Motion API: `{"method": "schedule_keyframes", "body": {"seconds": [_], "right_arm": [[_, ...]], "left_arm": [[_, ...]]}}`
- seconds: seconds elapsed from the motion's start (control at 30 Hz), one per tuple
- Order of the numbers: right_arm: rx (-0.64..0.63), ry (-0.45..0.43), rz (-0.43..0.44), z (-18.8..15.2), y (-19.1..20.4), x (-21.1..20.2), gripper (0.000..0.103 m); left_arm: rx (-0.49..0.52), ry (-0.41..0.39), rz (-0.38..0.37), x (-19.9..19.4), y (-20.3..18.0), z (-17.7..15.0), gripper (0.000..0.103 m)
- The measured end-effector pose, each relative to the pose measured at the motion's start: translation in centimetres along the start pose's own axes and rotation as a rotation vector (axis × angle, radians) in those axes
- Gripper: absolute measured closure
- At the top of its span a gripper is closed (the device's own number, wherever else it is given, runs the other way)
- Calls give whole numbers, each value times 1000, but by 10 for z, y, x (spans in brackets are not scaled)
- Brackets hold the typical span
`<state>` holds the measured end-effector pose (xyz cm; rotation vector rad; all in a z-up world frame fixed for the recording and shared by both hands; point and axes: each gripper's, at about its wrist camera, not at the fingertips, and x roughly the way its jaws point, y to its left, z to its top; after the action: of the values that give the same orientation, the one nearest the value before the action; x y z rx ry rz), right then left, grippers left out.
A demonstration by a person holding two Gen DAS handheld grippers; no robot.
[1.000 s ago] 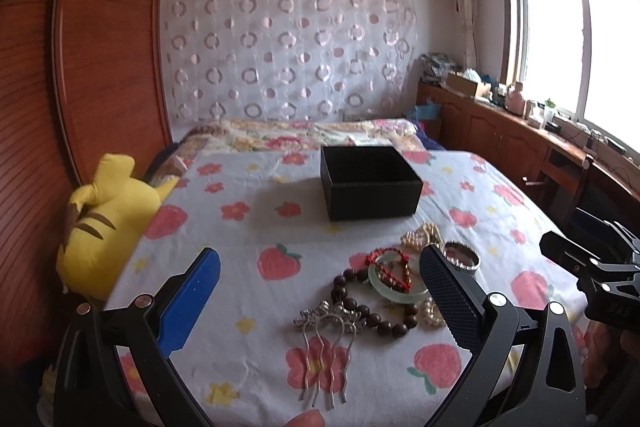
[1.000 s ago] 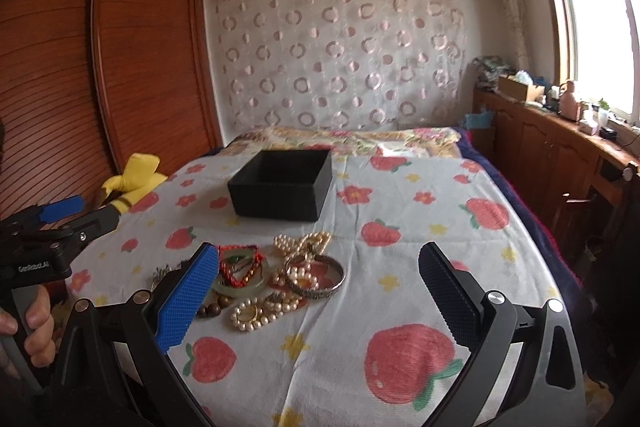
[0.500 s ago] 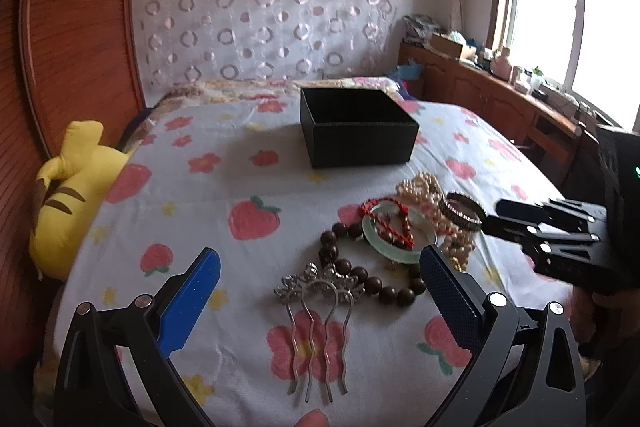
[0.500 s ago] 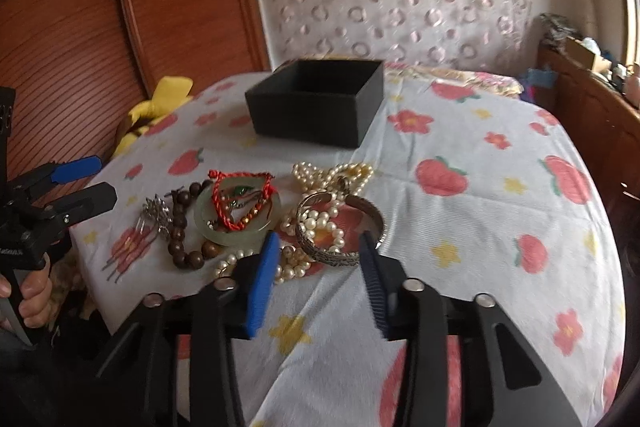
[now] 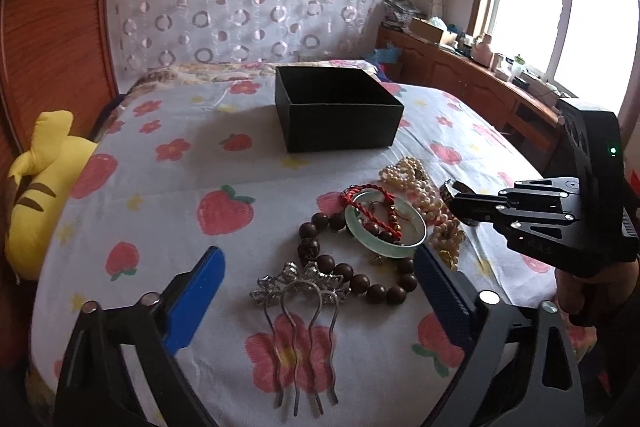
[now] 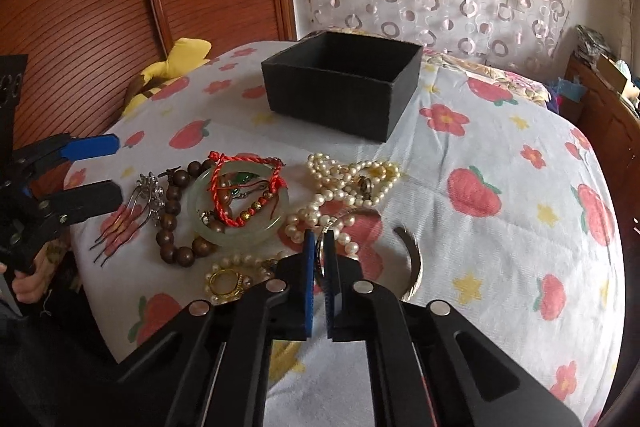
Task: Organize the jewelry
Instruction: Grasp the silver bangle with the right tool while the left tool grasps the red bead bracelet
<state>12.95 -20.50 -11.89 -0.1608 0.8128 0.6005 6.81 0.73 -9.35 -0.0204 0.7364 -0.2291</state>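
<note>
A pile of jewelry lies on the strawberry-print bedspread (image 6: pixel 500 259): a silver hair comb (image 5: pixel 298 289), a brown bead bracelet (image 5: pixel 320 259), a jade bangle (image 6: pixel 236 203) with a red cord bracelet (image 6: pixel 244 173) on it, pearl strands (image 6: pixel 348 179), a gold ring (image 6: pixel 226 281) and a silver cuff bangle (image 6: pixel 412 251). An open black box (image 6: pixel 344 87) stands behind the pile. My right gripper (image 6: pixel 319 247) is shut on the silver cuff bangle's near rim. My left gripper (image 5: pixel 320 271) is open and empty, just before the hair comb.
A yellow plush toy (image 5: pixel 40 179) lies at the bed's left edge by the wooden wardrobe (image 6: pixel 100 7). A wooden counter (image 5: pixel 480 83) with clutter runs under the window on the right. The bed's front edge is just below both grippers.
My right gripper came down onto the pile and closed from half open onto the silver cuff bangle. My left gripper moved a little closer to the hair comb, still open.
</note>
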Motion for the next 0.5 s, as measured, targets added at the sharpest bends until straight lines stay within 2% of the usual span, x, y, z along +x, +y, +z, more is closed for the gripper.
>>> {"method": "schedule_keyframes", "body": {"seconds": [0.27, 0.37, 0.5], "right_arm": [[29, -27, -24, -9, -13, -12, 98], [38, -31, -41, -13, -18, -14, 98], [50, -37, -49, -17, -22, -16, 98]], "left_arm": [[-10, 59, -95, 24, -2, 17, 49], [-23, 79, -121, 36, -2, 24, 57], [-43, 108, -159, 52, -2, 33, 60]]}}
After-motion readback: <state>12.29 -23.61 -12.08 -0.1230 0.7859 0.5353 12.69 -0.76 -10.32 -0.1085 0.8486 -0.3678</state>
